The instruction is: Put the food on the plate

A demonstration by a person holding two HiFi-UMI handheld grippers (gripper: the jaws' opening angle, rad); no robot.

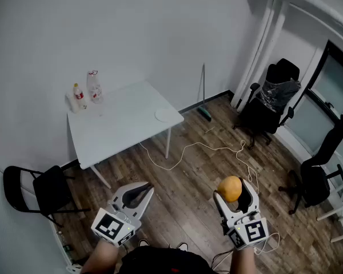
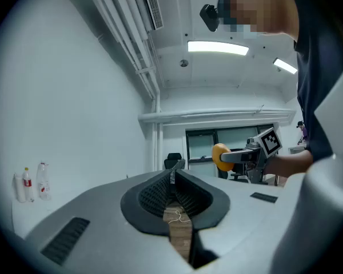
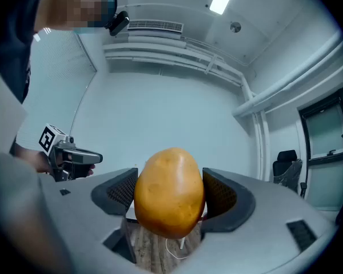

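Observation:
An orange-yellow potato-like food point(image 1: 230, 188) sits between the jaws of my right gripper point(image 1: 232, 192), which is shut on it and held in the air over the wooden floor. Up close in the right gripper view the food point(image 3: 170, 192) fills the gap between both pads. My left gripper point(image 1: 139, 193) hangs at the lower left, its jaws shut together with nothing in them. A small white plate point(image 1: 162, 116) lies at the near right corner of the white table point(image 1: 120, 127), far ahead of both grippers. From the left gripper view the food point(image 2: 220, 156) shows in the other gripper.
Two bottles point(image 1: 77, 96) point(image 1: 94, 86) stand at the table's far left corner. A black folding chair point(image 1: 40, 190) is left of the table. Office chairs point(image 1: 274, 96) point(image 1: 317, 173) stand at the right. A white cable point(image 1: 206, 150) trails over the floor; a broom point(image 1: 204, 99) leans on the wall.

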